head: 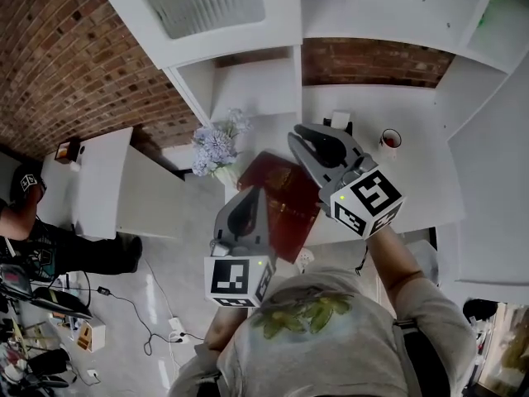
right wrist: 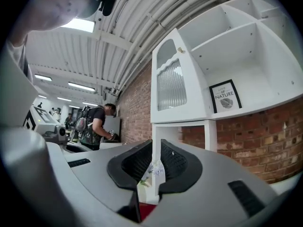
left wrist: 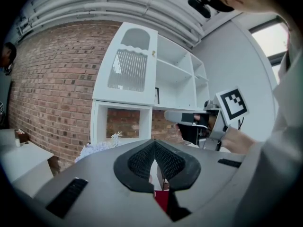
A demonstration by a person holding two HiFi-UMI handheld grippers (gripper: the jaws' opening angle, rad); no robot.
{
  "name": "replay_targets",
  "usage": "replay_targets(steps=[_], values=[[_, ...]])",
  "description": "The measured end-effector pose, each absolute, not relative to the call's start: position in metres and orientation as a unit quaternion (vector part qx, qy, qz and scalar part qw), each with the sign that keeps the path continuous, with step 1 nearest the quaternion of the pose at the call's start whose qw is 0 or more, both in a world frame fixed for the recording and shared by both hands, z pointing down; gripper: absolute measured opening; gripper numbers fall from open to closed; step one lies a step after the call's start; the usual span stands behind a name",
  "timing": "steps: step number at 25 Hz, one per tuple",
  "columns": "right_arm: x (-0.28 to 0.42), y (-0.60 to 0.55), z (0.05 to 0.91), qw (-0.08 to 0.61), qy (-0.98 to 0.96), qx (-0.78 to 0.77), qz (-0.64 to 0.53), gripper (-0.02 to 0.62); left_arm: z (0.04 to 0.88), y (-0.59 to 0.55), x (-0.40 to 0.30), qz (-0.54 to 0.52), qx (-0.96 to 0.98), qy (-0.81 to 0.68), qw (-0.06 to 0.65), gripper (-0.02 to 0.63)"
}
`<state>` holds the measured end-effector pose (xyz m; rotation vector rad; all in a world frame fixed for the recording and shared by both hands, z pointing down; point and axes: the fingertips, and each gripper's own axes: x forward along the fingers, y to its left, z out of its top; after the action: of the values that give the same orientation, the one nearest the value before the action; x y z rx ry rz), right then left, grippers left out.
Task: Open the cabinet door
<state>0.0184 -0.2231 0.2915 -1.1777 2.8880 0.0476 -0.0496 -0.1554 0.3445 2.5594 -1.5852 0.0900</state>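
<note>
1. Head view: the left gripper (head: 246,198) and the right gripper (head: 318,139) are both raised over a white table (head: 413,180). The right jaws reach further forward than the left ones. A dark red flat thing (head: 281,209) lies below, between the two grippers. Pale flowers (head: 216,147) stand left of the right jaws and a cup (head: 390,141) stands to their right. The cabinet door (head: 211,2), with ribbed glass, is well ahead of both pairs of jaws.
2. Left gripper view: the jaws are clenched, tips touching, with nothing gripped. The cabinet door (left wrist: 131,65) is above and left of the jaws, well apart from them, and lies flush in its frame. The right gripper (left wrist: 176,117) is up to the right of the jaws.
3. Right gripper view: the jaws are released to a narrow slit, with nothing between them. The flowers (right wrist: 154,170) and a white cabinet post (right wrist: 155,143) show through the slit. The door (right wrist: 173,82) is directly above the jaws, well apart from them. A framed print (right wrist: 224,96) is to the door's right, and a person (right wrist: 93,125) stands far to the left.
</note>
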Motion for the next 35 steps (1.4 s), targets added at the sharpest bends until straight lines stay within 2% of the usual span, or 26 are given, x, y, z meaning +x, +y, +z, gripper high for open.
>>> replay_targets(steps=[3, 5, 15, 35], values=[[0.026, -0.243, 0.285, 0.008, 0.928, -0.373, 0.017, 0.04, 0.344, -0.163, -0.045, 0.025, 0.845, -0.531, 0.063, 0.009], [0.03, -0.254, 0.282, 0.007, 0.93, -0.367, 0.018, 0.076, 0.345, -0.166, -0.043, 0.021, 0.842, -0.535, 0.064, 0.009], [0.045, -0.308, 0.259, 0.025, 0.931, -0.363, 0.025, 0.099, 0.349, -0.183, -0.04, 0.016, 0.828, -0.556, 0.068, 0.009], [0.063, -0.381, 0.237, 0.046, 0.919, -0.39, 0.023, 0.101, 0.347, -0.224, -0.042, 0.018, 0.825, -0.56, 0.071, 0.009]])
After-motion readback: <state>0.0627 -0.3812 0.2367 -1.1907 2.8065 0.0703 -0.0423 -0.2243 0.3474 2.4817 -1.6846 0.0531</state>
